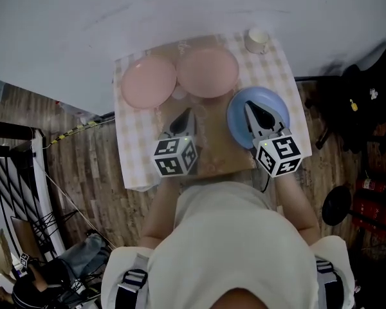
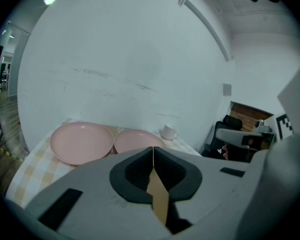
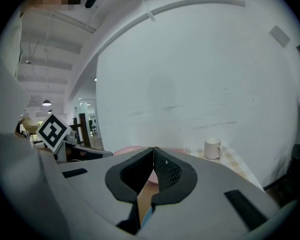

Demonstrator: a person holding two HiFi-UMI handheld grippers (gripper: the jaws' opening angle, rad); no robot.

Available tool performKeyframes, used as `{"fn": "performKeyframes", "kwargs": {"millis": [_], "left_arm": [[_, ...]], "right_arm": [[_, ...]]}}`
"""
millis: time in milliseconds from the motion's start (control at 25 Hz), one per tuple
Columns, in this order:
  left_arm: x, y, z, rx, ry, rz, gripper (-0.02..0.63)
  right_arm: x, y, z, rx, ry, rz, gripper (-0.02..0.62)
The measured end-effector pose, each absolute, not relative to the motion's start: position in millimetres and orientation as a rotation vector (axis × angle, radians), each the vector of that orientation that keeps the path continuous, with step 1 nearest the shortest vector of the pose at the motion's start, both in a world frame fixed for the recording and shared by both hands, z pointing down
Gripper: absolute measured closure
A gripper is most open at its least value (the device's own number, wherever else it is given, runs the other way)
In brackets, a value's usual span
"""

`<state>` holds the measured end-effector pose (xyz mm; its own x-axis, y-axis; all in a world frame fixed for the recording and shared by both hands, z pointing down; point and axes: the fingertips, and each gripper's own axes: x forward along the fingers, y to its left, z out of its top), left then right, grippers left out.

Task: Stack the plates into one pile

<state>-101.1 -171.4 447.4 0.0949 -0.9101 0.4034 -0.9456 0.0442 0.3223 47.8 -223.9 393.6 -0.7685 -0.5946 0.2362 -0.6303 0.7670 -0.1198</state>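
— Three plates lying apart on the checked cloth [image 1: 136, 140]?

— Yes, no pile yet: left pink plate [image 1: 148, 81], right pink plate [image 1: 207, 71] just beside it, blue plate [image 1: 239, 118] nearer. They're smooth, round and shallow, so they should nest.

— The tongs?

— Left gripper [image 1: 186, 112] and right gripper [image 1: 248, 104] are pressed together, empty, the right above the blue.

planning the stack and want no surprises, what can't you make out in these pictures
- Blue plate: in the head view the right gripper covers part of it; the right gripper view shows only a sliver under the shut jaws.
- Cup: contents too small to tell in every view.
- Pale speck between the left pink plate and the right pink plate: too small, head view.
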Motion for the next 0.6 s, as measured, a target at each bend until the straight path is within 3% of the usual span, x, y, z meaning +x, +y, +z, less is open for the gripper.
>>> {"fn": "performKeyframes", "kwargs": {"millis": [600], "left_arm": [[-135.5, -228.4, 499.1, 1.770, -1.744, 0.114, 0.601]], "right_arm": [[10.7, -330.4, 432.5, 0.998, -2.611, 0.383, 0.595]]}}
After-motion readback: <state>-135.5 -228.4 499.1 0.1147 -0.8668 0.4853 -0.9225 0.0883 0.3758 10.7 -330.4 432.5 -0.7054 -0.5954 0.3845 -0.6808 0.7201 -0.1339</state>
